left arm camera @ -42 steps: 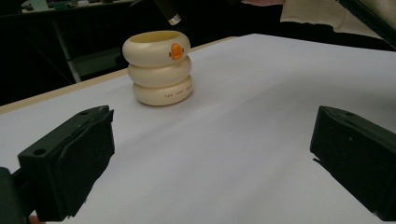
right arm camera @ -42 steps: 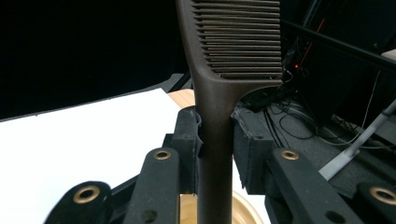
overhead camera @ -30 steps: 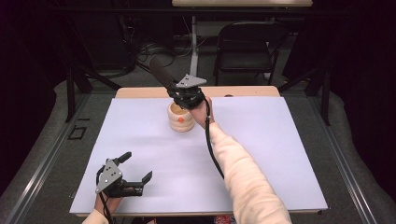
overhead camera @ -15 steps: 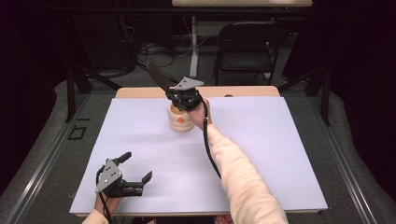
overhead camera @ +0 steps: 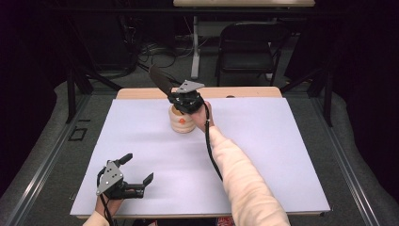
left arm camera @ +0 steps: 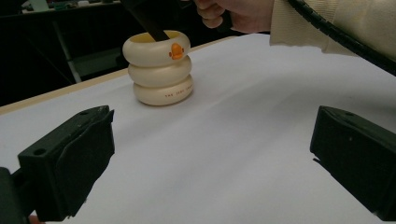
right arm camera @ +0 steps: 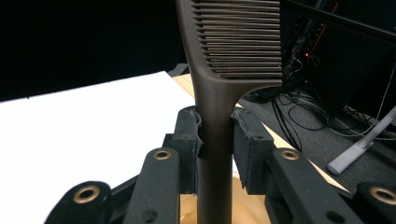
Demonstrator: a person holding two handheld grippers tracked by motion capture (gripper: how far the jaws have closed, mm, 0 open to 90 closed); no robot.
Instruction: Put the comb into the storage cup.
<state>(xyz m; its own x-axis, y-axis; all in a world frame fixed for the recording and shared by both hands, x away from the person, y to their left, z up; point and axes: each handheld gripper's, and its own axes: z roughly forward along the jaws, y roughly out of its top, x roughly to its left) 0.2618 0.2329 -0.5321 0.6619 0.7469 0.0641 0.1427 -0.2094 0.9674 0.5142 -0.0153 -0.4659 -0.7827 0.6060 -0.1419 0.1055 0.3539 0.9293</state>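
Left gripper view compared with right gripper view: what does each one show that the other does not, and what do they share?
The left gripper view alone shows the whole cream cup made of three stacked rings with an orange duck mark, the person's hand, and the left gripper with its jaws wide apart over bare white table. The right gripper view alone shows the comb's teeth and the right gripper clamping the handle. Both show the dark comb, the cup and the table.

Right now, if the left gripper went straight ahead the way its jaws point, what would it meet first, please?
Probably the cream ringed cup. The left gripper sits open, with bare white table ahead, and the cup stands slightly left of centre, so it could pass just beside it.
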